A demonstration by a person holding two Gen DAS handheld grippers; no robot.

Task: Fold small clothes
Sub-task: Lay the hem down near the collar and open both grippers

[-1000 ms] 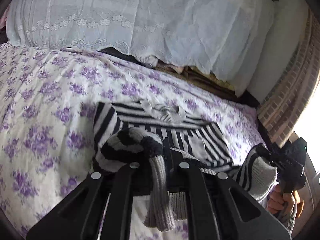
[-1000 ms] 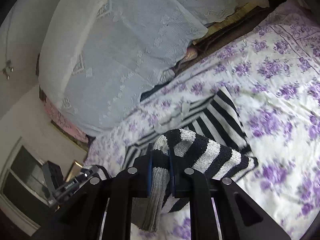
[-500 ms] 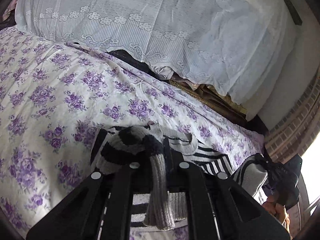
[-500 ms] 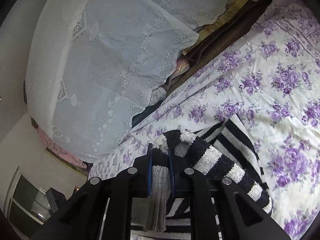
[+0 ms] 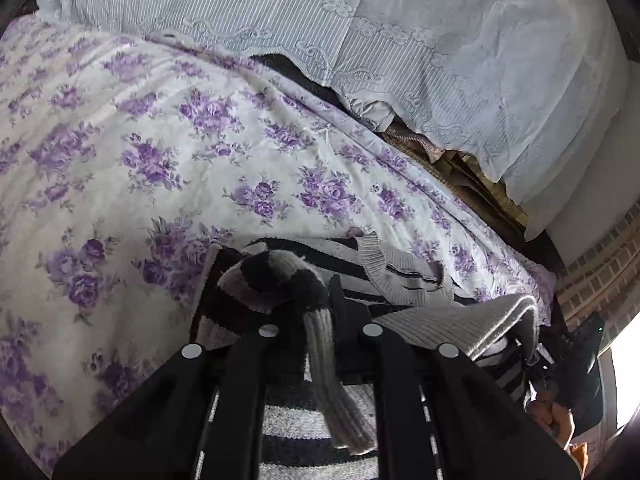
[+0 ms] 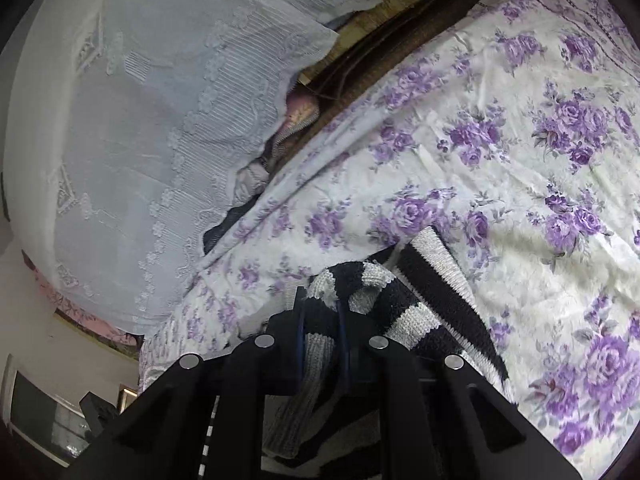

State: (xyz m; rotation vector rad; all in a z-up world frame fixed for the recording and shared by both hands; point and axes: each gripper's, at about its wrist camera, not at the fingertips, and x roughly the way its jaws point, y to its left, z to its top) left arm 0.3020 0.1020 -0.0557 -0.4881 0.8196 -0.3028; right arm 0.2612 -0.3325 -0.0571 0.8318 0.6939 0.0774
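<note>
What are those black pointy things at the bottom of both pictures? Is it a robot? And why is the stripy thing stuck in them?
No robot here. A person holds a black pincher tool in each hand, and each tool has a small camera looking along its two fingers, so you see one picture per tool. In the left tool's picture, the left gripper pinches a black-and-grey striped sweater, though its jaws are just starting to open. Far right in that picture you can glimpse the person's other hand. In the right tool's picture, the right gripper is shut on another part of the same sweater. The sweater lies on a bedsheet with purple flowers, and a big white lacy pillow sits behind. The person is folding the sweater.
</note>
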